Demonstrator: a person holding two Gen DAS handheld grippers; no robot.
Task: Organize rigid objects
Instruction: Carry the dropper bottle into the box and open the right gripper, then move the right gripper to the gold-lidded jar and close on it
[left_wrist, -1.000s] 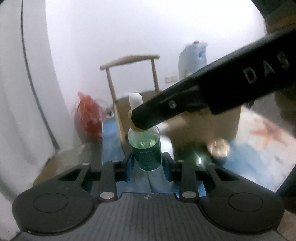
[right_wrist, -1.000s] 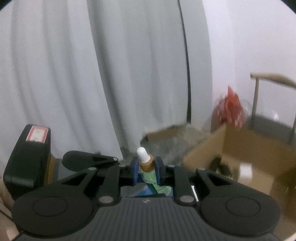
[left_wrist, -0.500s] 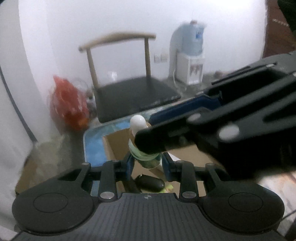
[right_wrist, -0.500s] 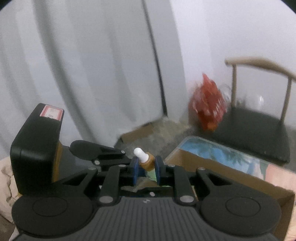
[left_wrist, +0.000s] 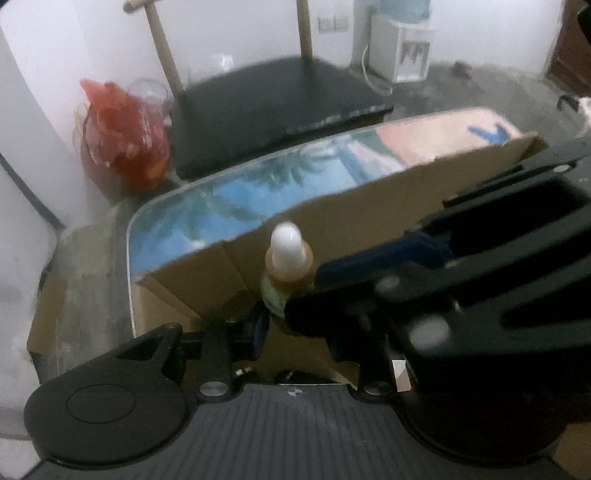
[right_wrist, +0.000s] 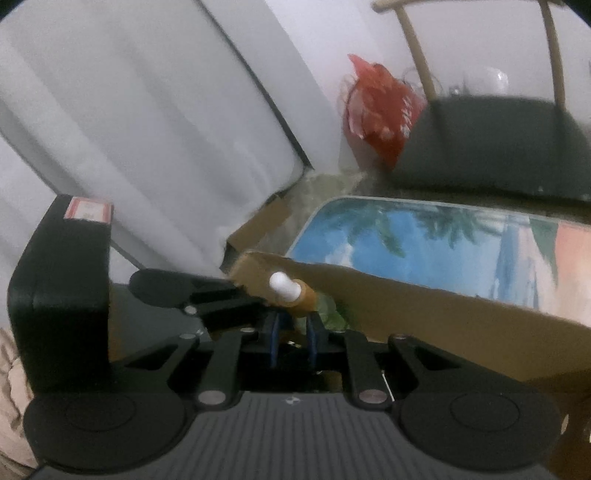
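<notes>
1. Since a second ago both grippers have swung away from the white curtain and wall and tipped downward; the cardboard box (left_wrist: 369, 206), then off to one side, now sits right under them, and the bottle they share has come along.
2. The dropper bottle (left_wrist: 288, 266), with a white bulb, an amber collar and a green glass body, hangs over the open box, just inside its near wall.
3. The left gripper (left_wrist: 291, 328) is narrowed almost fully onto the bottle's green body, its blue pads at either side of the glass.
4. The right gripper (right_wrist: 291, 325) reaches in across the box from the right in the left camera's view. Its jaws are closing at the collar end of the bottle, nearly as tight as they go, with the bottle between them.
5. In the right camera's view the bottle (right_wrist: 293, 293) leans, its bulb pointing up and to the left, against the box's (right_wrist: 424, 314) near wall.
6. The box stands on a table top (left_wrist: 229, 199) printed with blue sky and palm trees.
7. Beyond the box, past the table edge, stands a chair (left_wrist: 273, 96) with a dark seat.
8. Left of the chair, farther from the box, a red bag (left_wrist: 125, 140) slumps on the floor against the wall.
</notes>
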